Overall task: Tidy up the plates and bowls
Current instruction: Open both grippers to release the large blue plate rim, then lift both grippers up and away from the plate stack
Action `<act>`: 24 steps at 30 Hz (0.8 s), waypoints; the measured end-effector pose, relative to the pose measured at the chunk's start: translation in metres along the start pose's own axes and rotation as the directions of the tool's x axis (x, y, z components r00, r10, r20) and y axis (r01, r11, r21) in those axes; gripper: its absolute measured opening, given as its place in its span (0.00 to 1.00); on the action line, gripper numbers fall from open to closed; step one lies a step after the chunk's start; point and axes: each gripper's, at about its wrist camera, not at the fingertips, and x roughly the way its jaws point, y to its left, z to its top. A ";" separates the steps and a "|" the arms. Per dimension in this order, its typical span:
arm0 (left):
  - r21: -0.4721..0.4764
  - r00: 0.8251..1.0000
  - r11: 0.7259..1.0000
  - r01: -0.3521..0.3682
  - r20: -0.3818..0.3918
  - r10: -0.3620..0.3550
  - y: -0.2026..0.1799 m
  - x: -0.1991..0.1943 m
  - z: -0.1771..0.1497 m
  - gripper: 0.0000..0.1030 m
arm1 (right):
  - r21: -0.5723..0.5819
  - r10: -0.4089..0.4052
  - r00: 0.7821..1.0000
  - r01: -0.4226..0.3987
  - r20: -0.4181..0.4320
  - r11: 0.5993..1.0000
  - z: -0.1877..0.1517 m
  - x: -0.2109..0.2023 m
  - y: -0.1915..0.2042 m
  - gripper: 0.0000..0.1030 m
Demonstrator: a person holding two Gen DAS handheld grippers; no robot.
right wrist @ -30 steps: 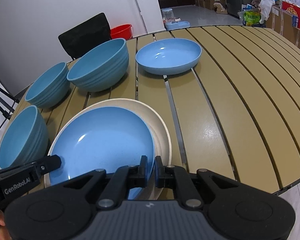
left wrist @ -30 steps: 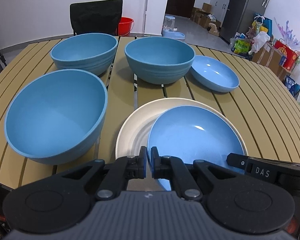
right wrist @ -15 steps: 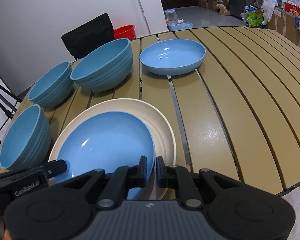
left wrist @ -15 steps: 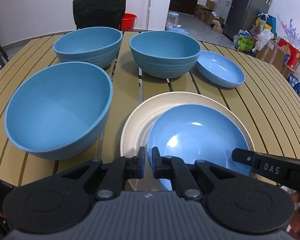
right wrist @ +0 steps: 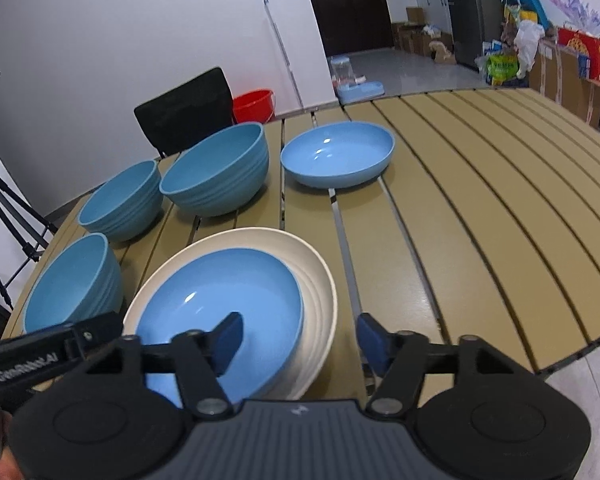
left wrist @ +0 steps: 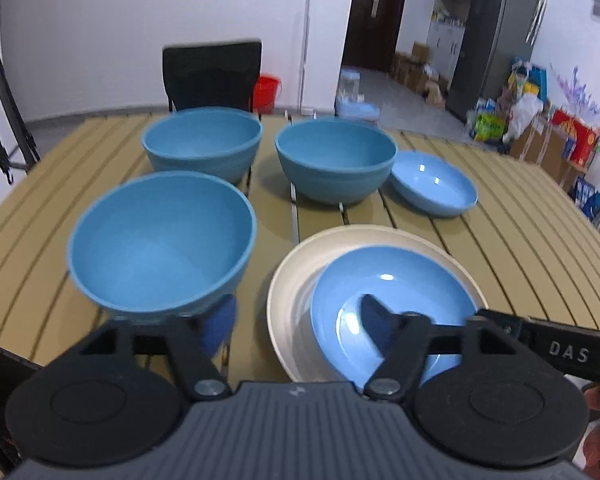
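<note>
Sitting nested in the cream plate (right wrist: 320, 284), the blue plate (right wrist: 220, 300) lies directly ahead of and below both grippers, its near rim under the fingertips. No long axis: round, shallow, flat on the cream plate.

Left gripper (left wrist: 296, 320): blue plate just ahead and to its right; one finger shows over the plate's near side, the other beside the near blue bowl (left wrist: 160, 240). Jaws have just been opening, now wide; nothing pinched, pads free.

Right gripper (right wrist: 300, 338): blue plate ahead and to its left; one finger over the plate's bowl, the other out over the slatted table (right wrist: 480, 240). Jaws likewise just opened wide, the stacked rims between them but ungripped.

Outward: second blue plate (right wrist: 340, 156) well ahead, nearer the right gripper. Judgement: that one joins the stack next. Two more bowls (left wrist: 202, 140) (left wrist: 336, 156) far ahead.
</note>
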 end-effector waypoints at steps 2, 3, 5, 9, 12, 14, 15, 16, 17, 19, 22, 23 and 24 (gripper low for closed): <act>0.011 0.999 1.000 -0.004 0.040 0.003 0.000 -0.010 -0.004 0.82 | -0.004 0.005 1.000 -0.005 0.025 1.000 -0.005 -0.010 -0.003 0.85; 0.014 0.998 1.000 -0.007 0.059 0.006 -0.001 -0.014 -0.007 0.89 | -0.007 0.006 0.999 -0.006 0.036 1.000 -0.007 -0.014 -0.004 0.87; 0.019 0.994 1.000 -0.016 0.104 0.014 -0.003 -0.023 -0.012 1.00 | -0.019 0.001 0.998 0.000 0.058 1.000 -0.011 -0.023 -0.005 0.91; 0.062 0.983 0.997 -0.043 0.183 0.030 -0.013 -0.040 -0.028 1.00 | -0.053 -0.007 0.993 0.013 0.119 0.999 -0.018 -0.040 -0.005 1.00; 0.097 0.977 0.993 -0.065 0.206 0.044 -0.023 -0.045 -0.038 1.00 | -0.076 -0.010 0.986 0.023 0.165 0.997 -0.023 -0.052 -0.004 1.00; 0.114 0.976 0.992 -0.060 0.216 0.034 -0.028 -0.048 -0.046 1.00 | -0.091 -0.012 0.981 0.030 0.192 0.995 -0.027 -0.059 -0.004 1.00; 0.120 0.975 0.991 -0.058 0.219 0.031 -0.029 -0.049 -0.048 1.00 | -0.097 -0.014 0.979 0.034 0.202 0.995 -0.027 -0.061 -0.004 1.00; 0.126 0.974 0.990 -0.057 0.224 0.027 -0.032 -0.049 -0.050 1.00 | -0.103 -0.018 0.976 0.041 0.216 0.994 -0.029 -0.064 -0.004 1.00; 0.133 0.973 0.990 -0.056 0.229 0.024 -0.034 -0.050 -0.052 1.00 | -0.108 -0.021 0.973 0.046 0.229 0.993 -0.031 -0.067 -0.005 1.00; 0.143 0.970 0.988 -0.058 0.240 0.023 -0.036 -0.052 -0.056 1.00 | -0.115 -0.024 0.967 0.055 0.253 0.992 -0.034 -0.072 -0.007 1.00; 0.134 0.969 0.990 -0.051 0.247 0.016 -0.035 -0.053 -0.058 1.00 | -0.120 -0.029 0.960 0.066 0.280 0.991 -0.038 -0.077 -0.010 1.00; 0.128 0.969 0.991 -0.049 0.248 0.016 -0.034 -0.054 -0.059 1.00 | -0.119 -0.031 0.958 0.067 0.284 0.991 -0.040 -0.078 -0.011 1.00; 0.122 0.969 0.991 -0.049 0.248 0.017 -0.033 -0.054 -0.059 1.00 | -0.118 -0.033 0.958 0.069 0.286 0.991 -0.041 -0.078 -0.012 1.00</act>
